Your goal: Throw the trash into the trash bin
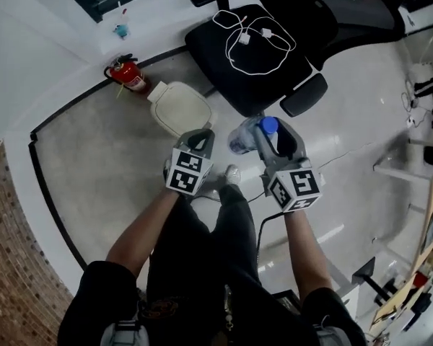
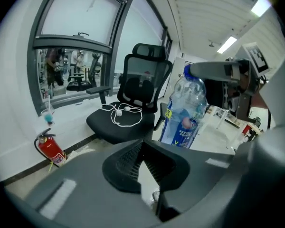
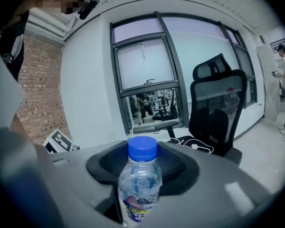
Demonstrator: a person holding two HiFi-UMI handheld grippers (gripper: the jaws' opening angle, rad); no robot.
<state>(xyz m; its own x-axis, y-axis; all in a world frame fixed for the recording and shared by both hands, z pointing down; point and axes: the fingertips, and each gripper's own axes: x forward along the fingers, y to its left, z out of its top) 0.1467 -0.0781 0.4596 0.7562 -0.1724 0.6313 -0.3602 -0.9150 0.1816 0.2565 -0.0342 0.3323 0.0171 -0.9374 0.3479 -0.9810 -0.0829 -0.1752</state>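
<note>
Although the bottle [image 1: 242, 140] is already off the floor and in a grip, it has not reached the bin [image 1: 179, 107], so I judge the task about half done. Pickup is finished; the carry over the bin and the drop are left.

In the head view the cream bin sits on the floor above and left of centre, its lid apparently closed. The bottle hangs at centre, to the right of the bin and lower in the frame, over bare floor and not over the lid. The lid probably has to be opened or pushed in before the drop; how it opens I cannot tell.

The right gripper [image 3: 142, 167] pinches the bottle: its 2 jaws stand fairly wide, pressed against the clear body on either side, with the blue cap rising above them. The bottle stands nearly upright in the grip.

The left gripper [image 2: 143, 144] holds nothing. Its 2 jaws are pressed together at the tips, with only a thin wedge of floor showing behind them. In the head view it hovers just below the bin's near edge, apart from it, and looks free to deal with the lid.
</note>
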